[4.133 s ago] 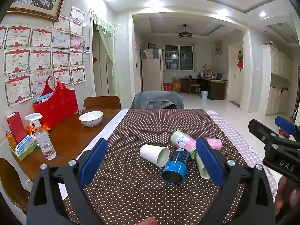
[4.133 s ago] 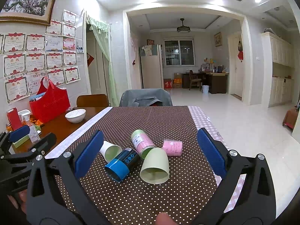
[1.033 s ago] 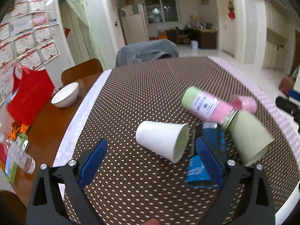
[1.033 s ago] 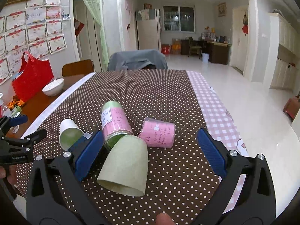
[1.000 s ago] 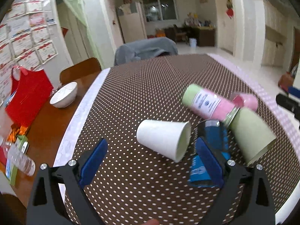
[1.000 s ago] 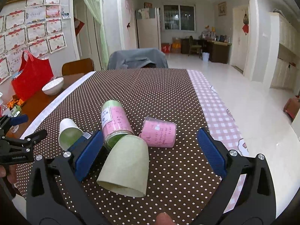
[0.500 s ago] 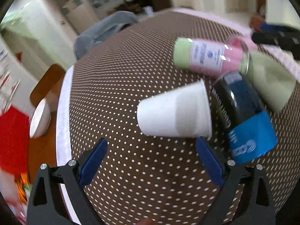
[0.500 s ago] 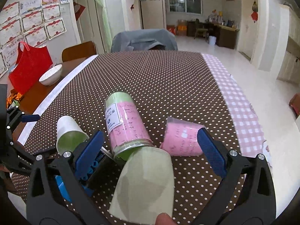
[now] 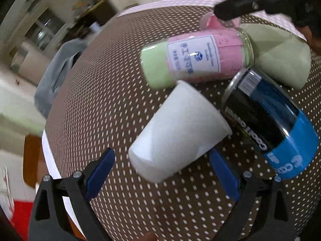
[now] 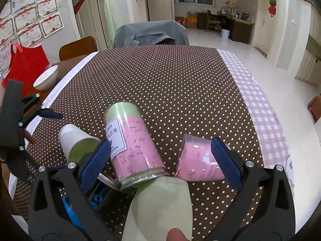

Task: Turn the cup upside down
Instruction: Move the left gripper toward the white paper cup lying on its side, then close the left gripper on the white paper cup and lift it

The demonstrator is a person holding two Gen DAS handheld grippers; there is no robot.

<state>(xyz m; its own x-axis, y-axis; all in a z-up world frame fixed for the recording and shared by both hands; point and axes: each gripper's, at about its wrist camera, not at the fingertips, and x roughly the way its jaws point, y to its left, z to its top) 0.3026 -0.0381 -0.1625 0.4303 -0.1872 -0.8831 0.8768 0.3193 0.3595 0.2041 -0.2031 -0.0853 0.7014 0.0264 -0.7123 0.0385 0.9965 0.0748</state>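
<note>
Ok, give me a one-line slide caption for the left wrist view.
Open left tongs close around a white paper cup lying on its side beside a blue can on the dotted tablecloth.

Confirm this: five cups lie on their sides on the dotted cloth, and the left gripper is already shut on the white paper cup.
Not quite. The left gripper is open, not shut: in the left wrist view its blue pads sit apart on either side of the white paper cup, which lies on its side on the dotted cloth. The rest holds.
</note>
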